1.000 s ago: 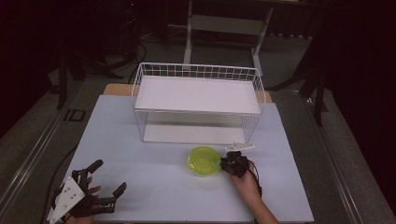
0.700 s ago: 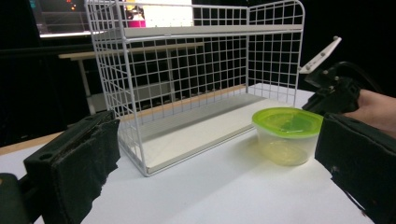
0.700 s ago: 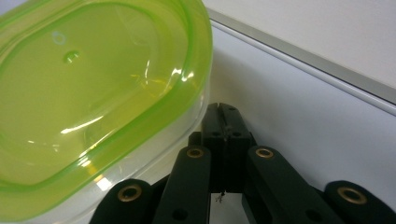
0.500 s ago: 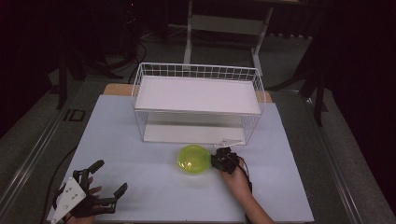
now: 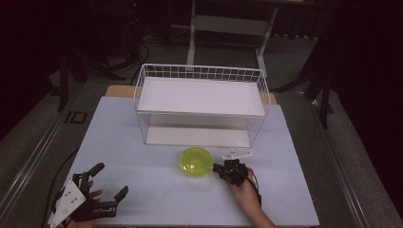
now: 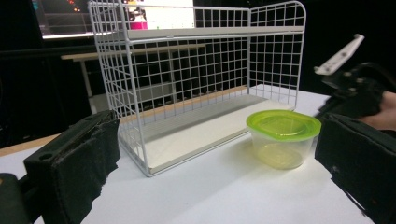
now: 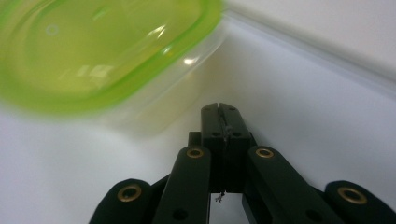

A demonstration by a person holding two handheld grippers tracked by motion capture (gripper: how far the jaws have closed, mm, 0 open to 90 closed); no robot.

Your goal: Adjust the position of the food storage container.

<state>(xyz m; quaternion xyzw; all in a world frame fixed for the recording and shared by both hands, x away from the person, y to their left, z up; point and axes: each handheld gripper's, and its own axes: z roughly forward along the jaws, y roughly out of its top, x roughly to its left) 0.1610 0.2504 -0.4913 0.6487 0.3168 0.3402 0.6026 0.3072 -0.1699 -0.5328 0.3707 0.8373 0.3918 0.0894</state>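
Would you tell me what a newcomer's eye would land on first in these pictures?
The lime-lidded container stands out at the middle of the pale table, just before the white wire rack. The right gripper, jaws shut, sits beside it; the left gripper rests open at the near left corner.

Dim room, table lit from above, soft shadows, blurred container point(image 7: 102, 56) close up, dark surroundings
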